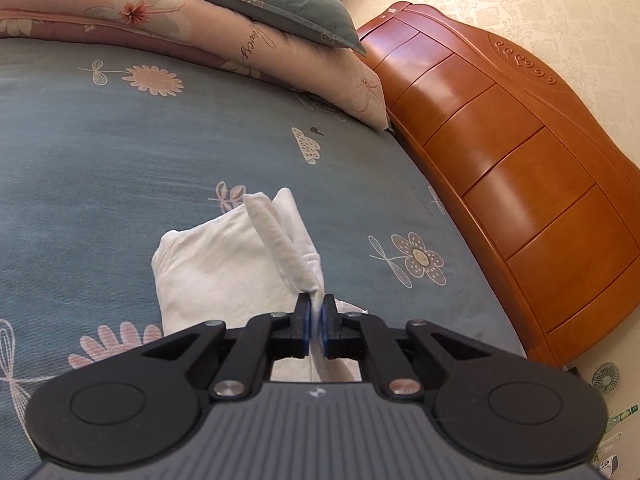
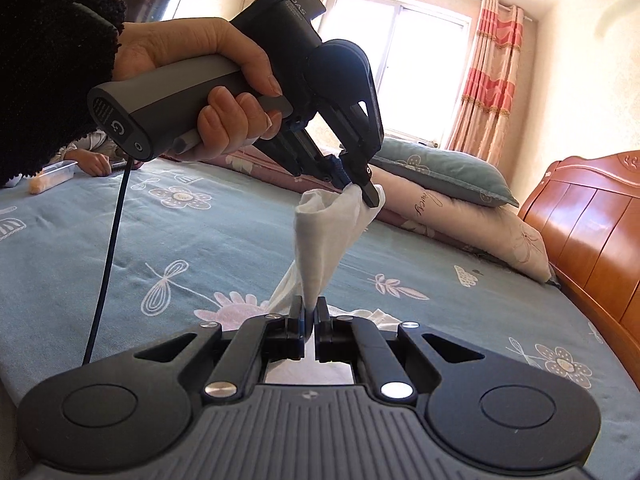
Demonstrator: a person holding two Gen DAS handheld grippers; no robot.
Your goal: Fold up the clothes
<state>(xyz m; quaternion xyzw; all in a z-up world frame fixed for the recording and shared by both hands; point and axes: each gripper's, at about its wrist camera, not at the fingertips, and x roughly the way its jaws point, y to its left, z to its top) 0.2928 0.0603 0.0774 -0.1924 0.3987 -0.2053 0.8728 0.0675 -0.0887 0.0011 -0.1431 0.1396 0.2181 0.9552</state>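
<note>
Both my claws are clenched on the white garment: left claw (image 1: 316,312) and right claw (image 2: 308,314) each pinch an edge, the rest trailing on the bed (image 1: 120,160) below them. I should lift evenly, keeping the edge between them taut.
</note>
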